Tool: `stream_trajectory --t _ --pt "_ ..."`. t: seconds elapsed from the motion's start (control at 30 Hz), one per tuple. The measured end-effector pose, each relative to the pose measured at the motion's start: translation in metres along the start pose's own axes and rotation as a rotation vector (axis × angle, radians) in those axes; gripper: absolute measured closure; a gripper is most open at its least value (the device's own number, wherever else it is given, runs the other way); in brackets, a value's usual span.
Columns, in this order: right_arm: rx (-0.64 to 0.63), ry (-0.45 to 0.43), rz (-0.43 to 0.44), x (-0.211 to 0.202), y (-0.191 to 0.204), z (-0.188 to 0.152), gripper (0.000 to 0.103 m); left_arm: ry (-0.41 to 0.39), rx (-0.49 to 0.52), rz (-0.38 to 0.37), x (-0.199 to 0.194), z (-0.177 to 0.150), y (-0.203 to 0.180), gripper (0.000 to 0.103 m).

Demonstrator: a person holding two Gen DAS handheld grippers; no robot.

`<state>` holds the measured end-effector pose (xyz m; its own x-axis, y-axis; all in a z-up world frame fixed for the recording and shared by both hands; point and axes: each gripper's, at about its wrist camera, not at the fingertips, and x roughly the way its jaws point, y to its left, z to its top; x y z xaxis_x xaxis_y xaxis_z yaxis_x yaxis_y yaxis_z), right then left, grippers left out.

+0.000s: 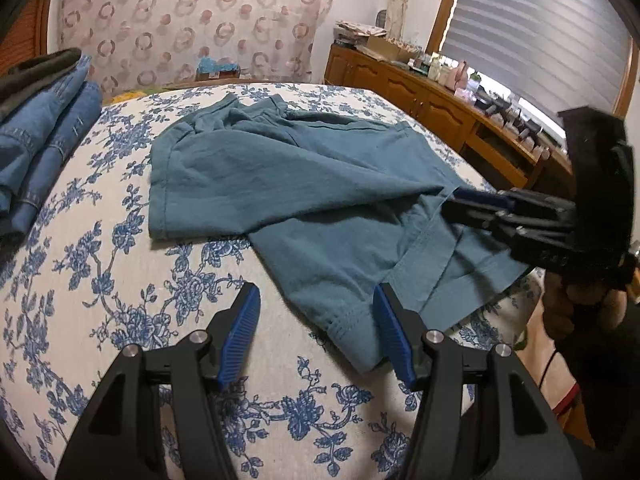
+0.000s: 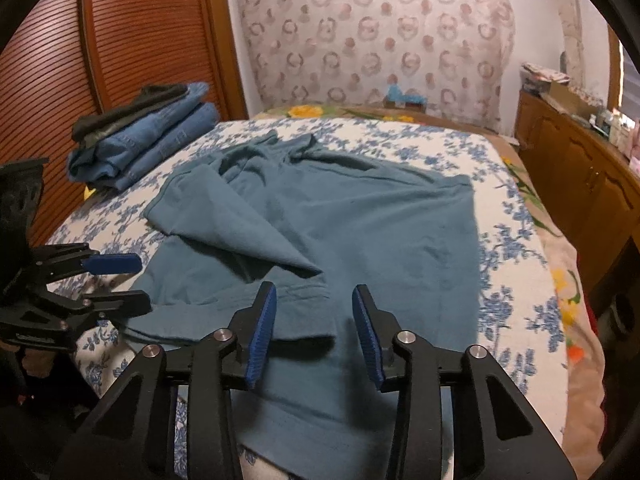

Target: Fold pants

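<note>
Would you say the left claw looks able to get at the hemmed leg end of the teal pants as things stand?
Probably yes. The left claw stands open right at the hemmed leg end of the teal pants, with nothing between them. The right claw works another part of the fabric, off to the side.

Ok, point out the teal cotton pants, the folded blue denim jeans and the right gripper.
teal cotton pants [image 2: 360, 216]: right wrist view, flat middle of the fabric.
folded blue denim jeans [image 2: 160, 140]: right wrist view, top fold.
right gripper [image 2: 314, 334]: right wrist view, midway between fingertips.
</note>
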<state>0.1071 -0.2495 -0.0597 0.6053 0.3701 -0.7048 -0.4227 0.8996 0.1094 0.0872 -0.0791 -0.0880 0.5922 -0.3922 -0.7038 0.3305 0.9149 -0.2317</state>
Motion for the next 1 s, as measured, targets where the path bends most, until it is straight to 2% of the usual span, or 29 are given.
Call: stream_trajectory --t 0.13,0.3,0.37,0.63,1.0 --pt "0.001 0.036 0.01 0.009 0.003 -0.002 0.071 -0.01 -0.015 -0.006 -0.003 -0.002 0.002 0.045" --pt "0.001 0.032 0.024 0.006 0.005 -0.003 0.094 -0.014 -0.014 0.007 -0.003 -0.002 0.002 0.045" --pt "0.005 0.007 0.039 -0.002 0.006 -0.001 0.097 -0.021 -0.015 0.016 -0.004 -0.001 0.002 0.045" --pt "-0.049 -0.124 -0.002 -0.045 0.022 0.006 0.099 -0.063 -0.025 0.058 -0.015 0.001 0.006 0.045" --pt "-0.047 -0.183 -0.051 -0.079 0.019 0.009 0.099 -0.082 -0.006 0.048 -0.019 0.001 -0.003 0.045"
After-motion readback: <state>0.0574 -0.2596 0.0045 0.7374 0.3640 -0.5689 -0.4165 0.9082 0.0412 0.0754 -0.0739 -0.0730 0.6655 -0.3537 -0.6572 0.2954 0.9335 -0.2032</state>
